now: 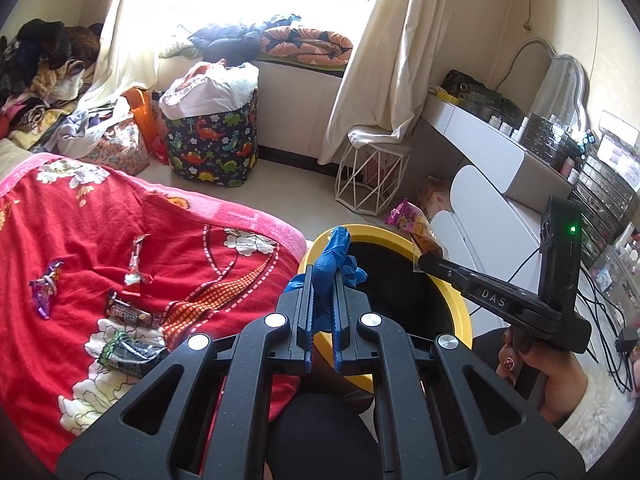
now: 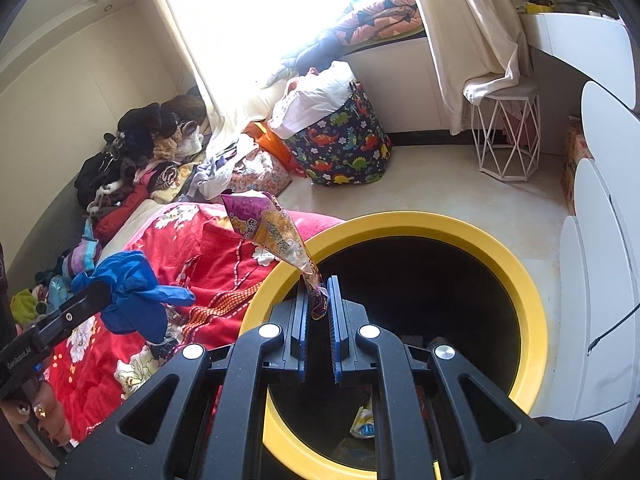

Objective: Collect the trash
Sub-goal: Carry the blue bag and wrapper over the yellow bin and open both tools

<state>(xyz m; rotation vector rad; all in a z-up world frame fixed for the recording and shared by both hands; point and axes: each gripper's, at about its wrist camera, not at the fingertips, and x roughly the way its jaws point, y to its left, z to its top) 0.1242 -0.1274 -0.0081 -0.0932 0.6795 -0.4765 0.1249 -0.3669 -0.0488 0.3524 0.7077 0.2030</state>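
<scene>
My left gripper (image 1: 323,276) is shut on a crumpled blue glove (image 1: 336,256), held over the near rim of the yellow-rimmed black bin (image 1: 460,300). That glove (image 2: 132,288) also shows at the left of the right wrist view. My right gripper (image 2: 318,292) is shut on a purple and orange snack wrapper (image 2: 272,232), which sticks up above the bin (image 2: 528,300). From the left wrist view the wrapper (image 1: 416,224) hangs at the bin's far rim. Several candy wrappers lie on the red blanket (image 1: 80,232): a purple one (image 1: 46,284), a silver one (image 1: 136,260), a brown bar (image 1: 132,314) and a green one (image 1: 128,350).
Some trash (image 2: 362,420) lies inside the bin. A dinosaur-print basket (image 1: 212,140) and a white wire stool (image 1: 372,176) stand on the floor beyond. White drawers (image 1: 504,216) and a crowded dresser line the right side. Piled clothes (image 1: 40,64) crowd the far left.
</scene>
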